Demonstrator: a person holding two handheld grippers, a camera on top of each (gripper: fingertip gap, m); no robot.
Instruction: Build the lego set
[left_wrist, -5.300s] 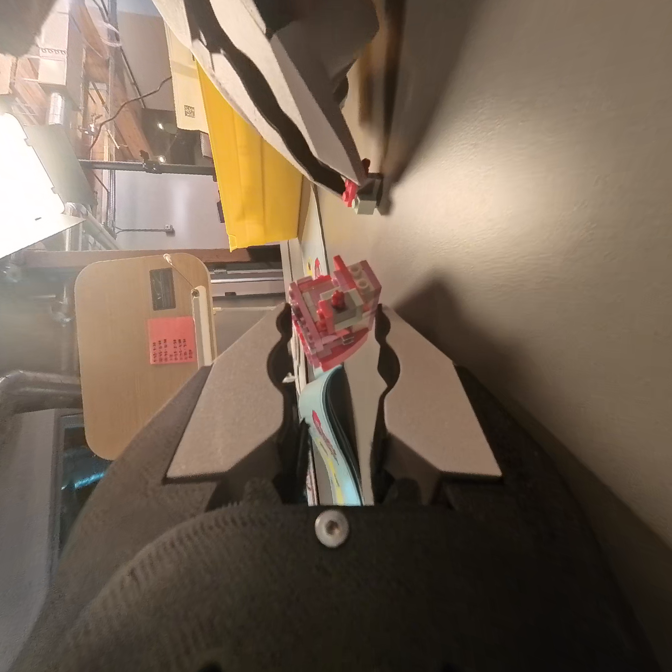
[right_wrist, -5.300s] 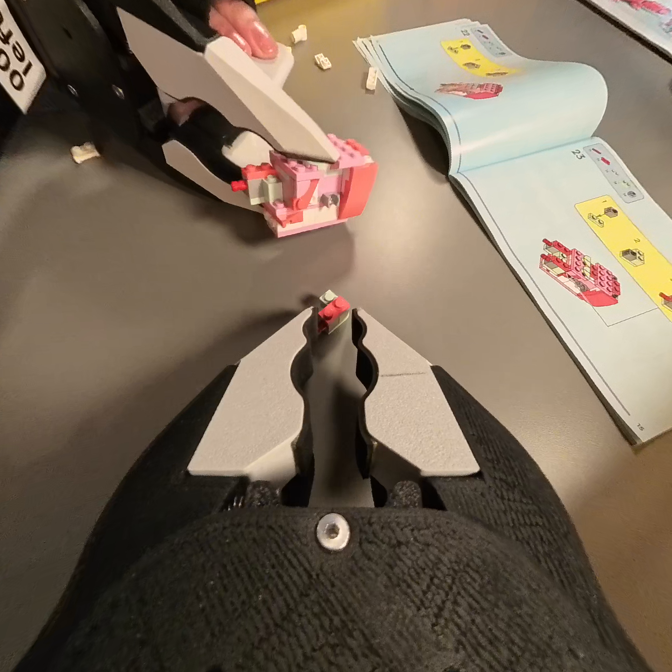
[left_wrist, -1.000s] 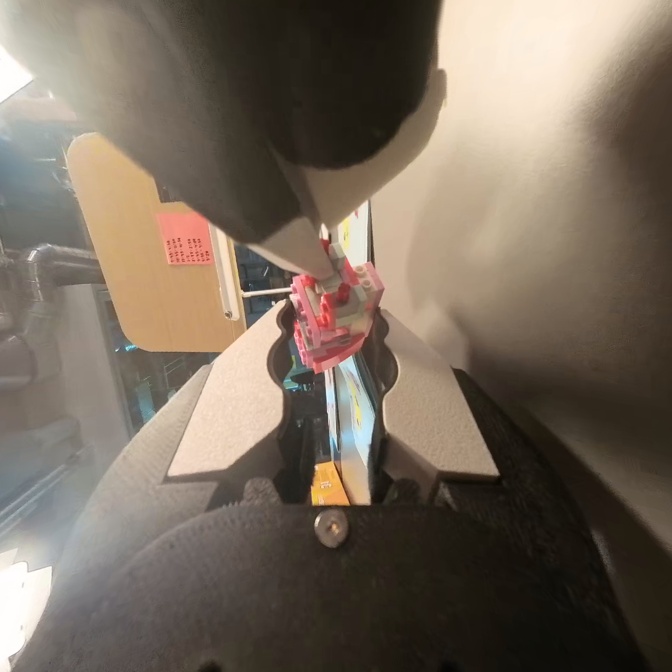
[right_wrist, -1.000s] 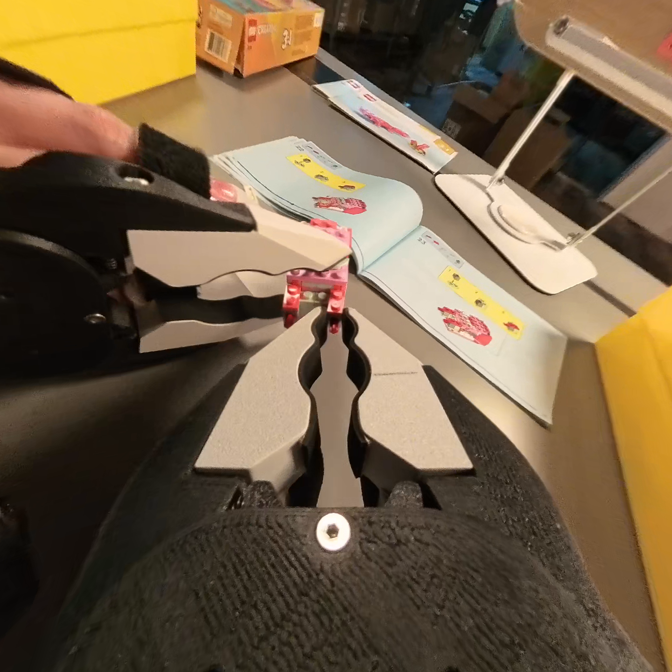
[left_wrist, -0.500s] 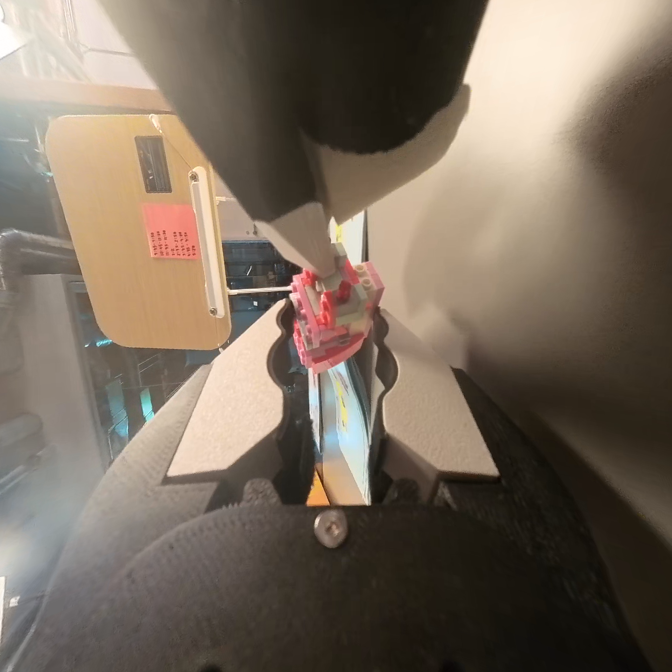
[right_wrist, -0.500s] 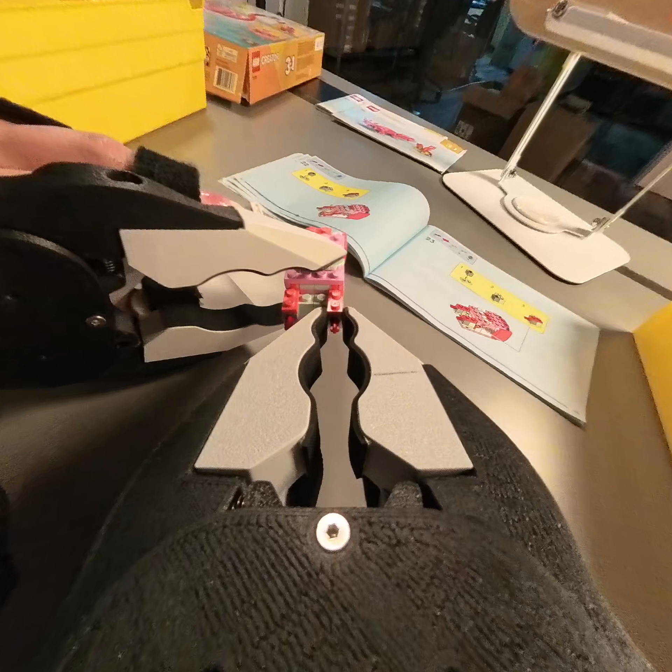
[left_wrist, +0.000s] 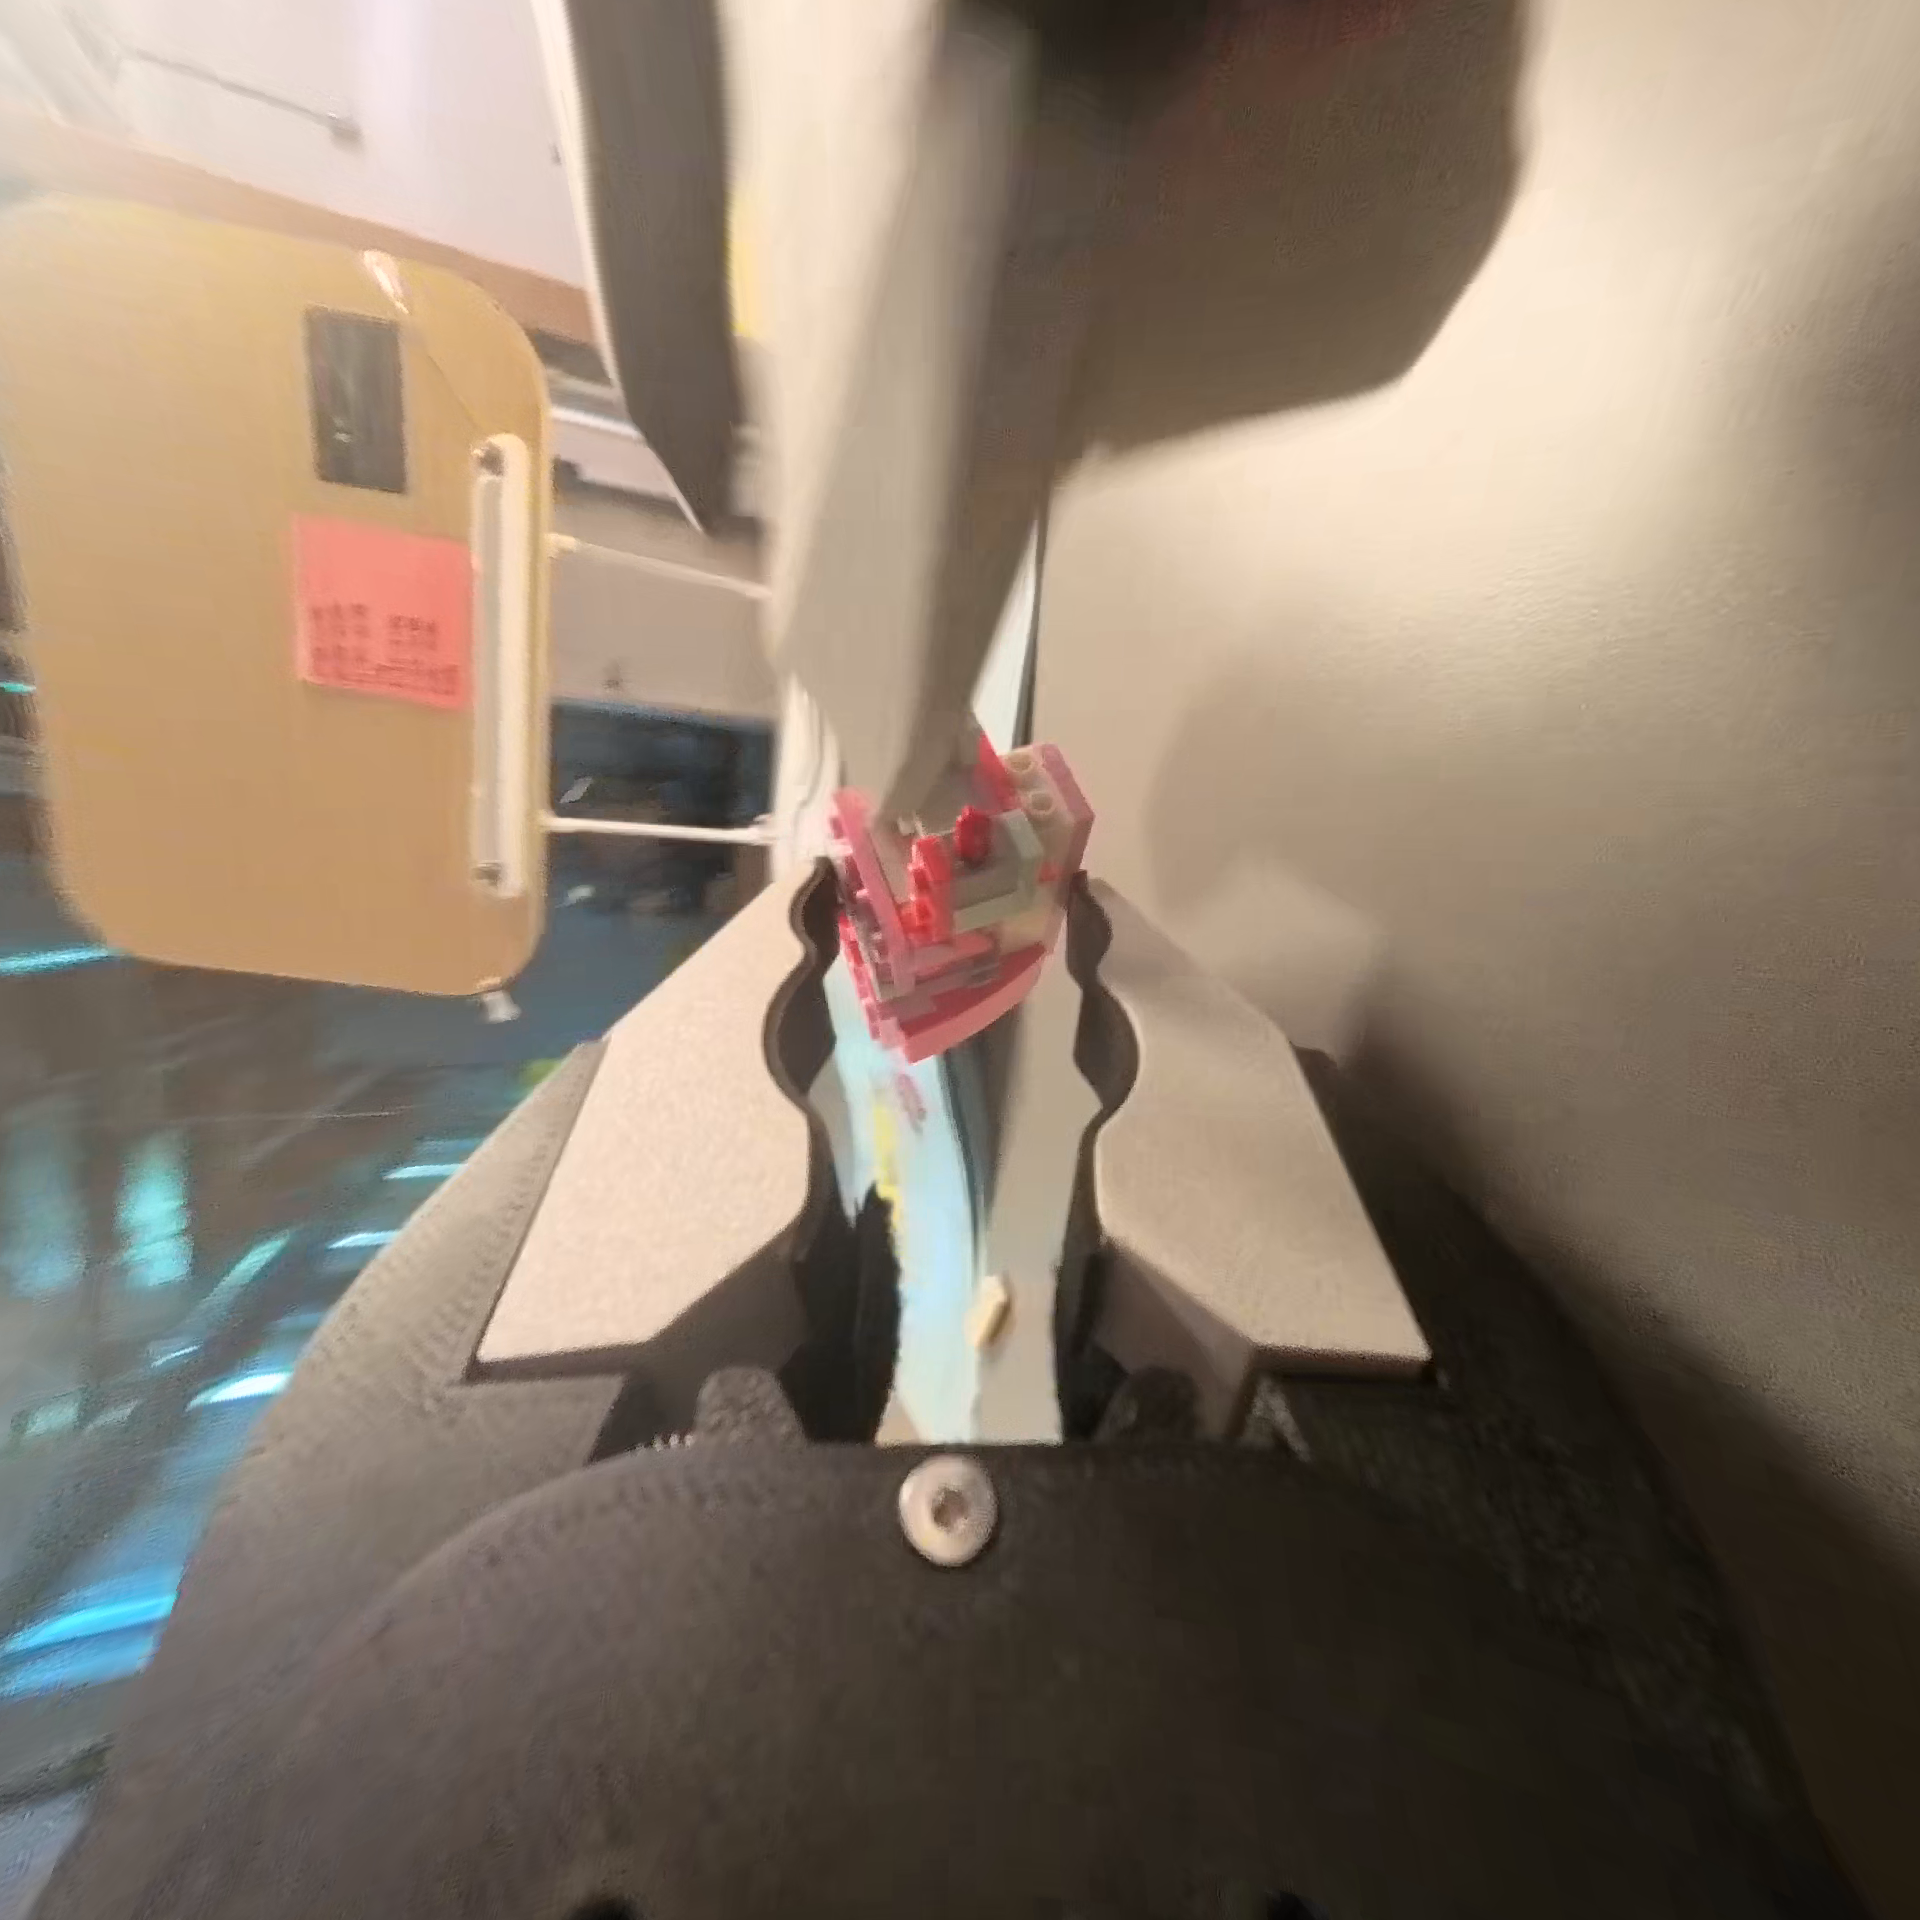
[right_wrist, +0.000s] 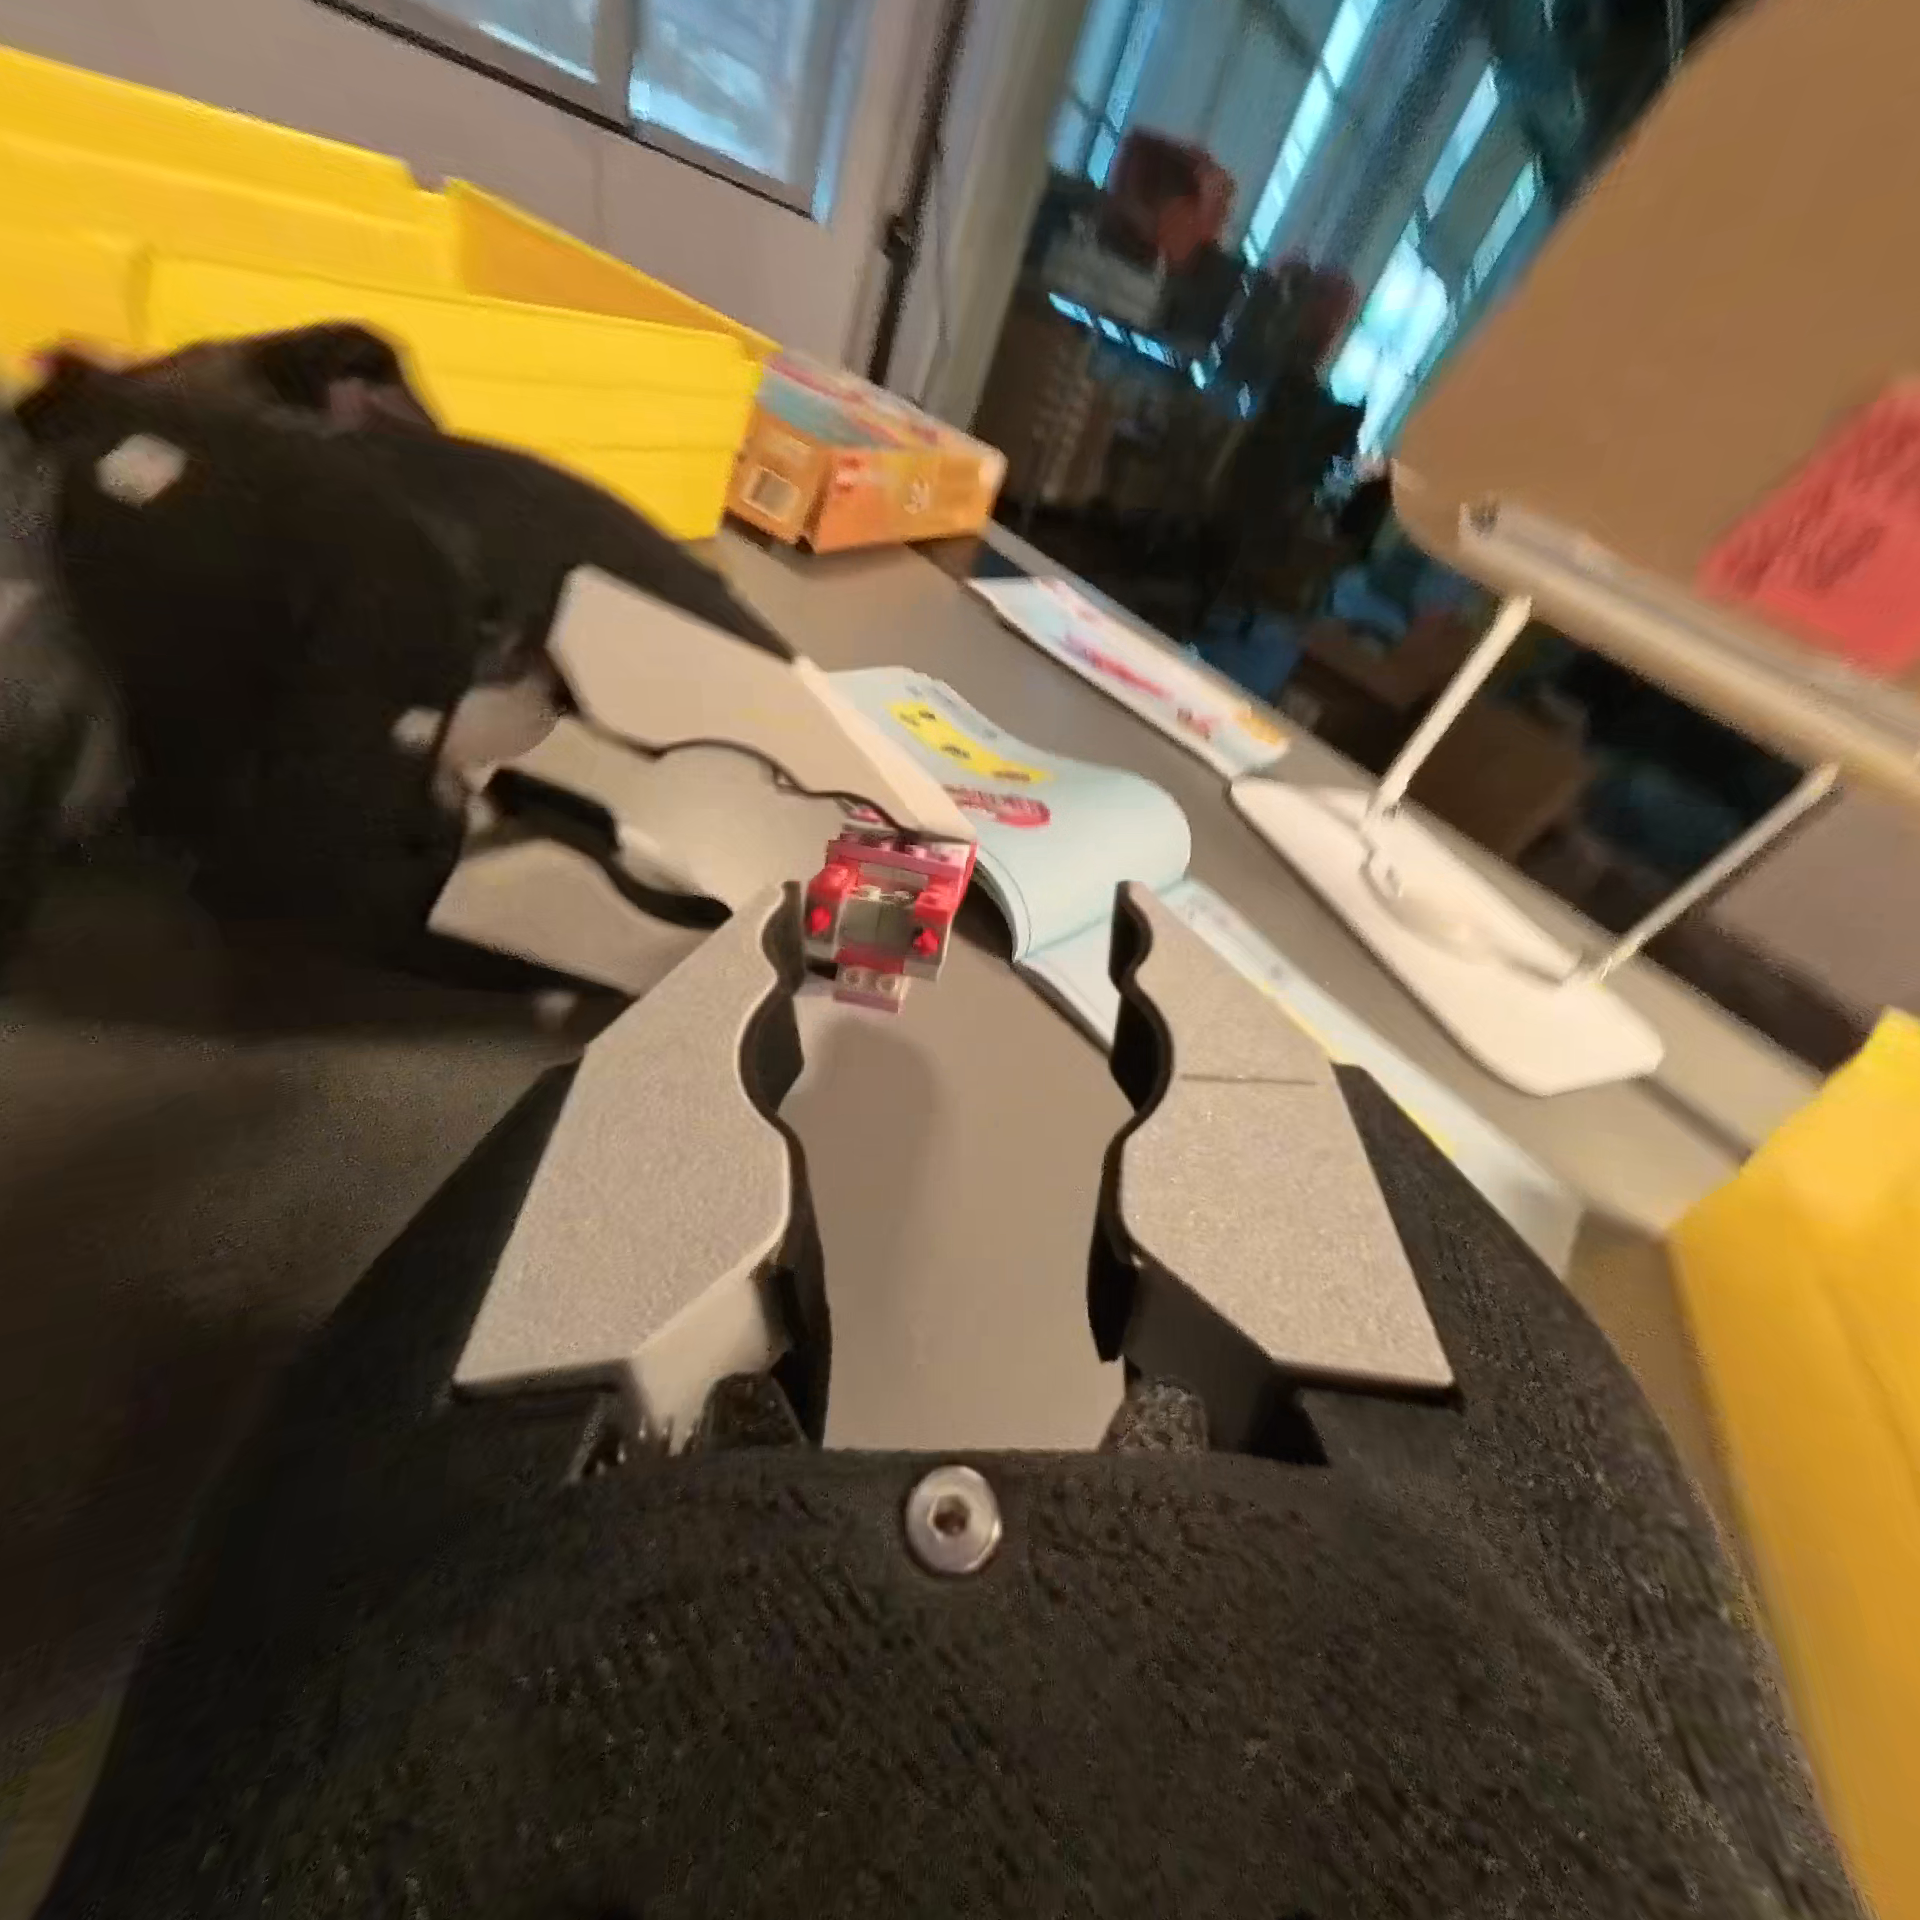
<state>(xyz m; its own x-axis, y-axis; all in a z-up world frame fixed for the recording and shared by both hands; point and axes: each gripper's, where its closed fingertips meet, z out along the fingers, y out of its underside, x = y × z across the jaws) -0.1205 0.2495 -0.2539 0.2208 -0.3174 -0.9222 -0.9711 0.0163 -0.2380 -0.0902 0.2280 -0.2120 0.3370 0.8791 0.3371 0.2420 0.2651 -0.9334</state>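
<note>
The left gripper (left_wrist: 956, 904) is clamped on a small pink-and-red brick model (left_wrist: 961, 904), both pads pressed to its sides, held above the grey table (right_wrist: 260, 1143). The right gripper (right_wrist: 951, 925) has its jaws wide apart, one fingertip (left_wrist: 914, 769) touching the model at 12 o'clock in the left wrist view. A steady left clamp looks wise. The model's long axis seems to run toward 5 o'clock there, curved end lowest; an open booklet (right_wrist: 1081, 831) lies beyond.
</note>
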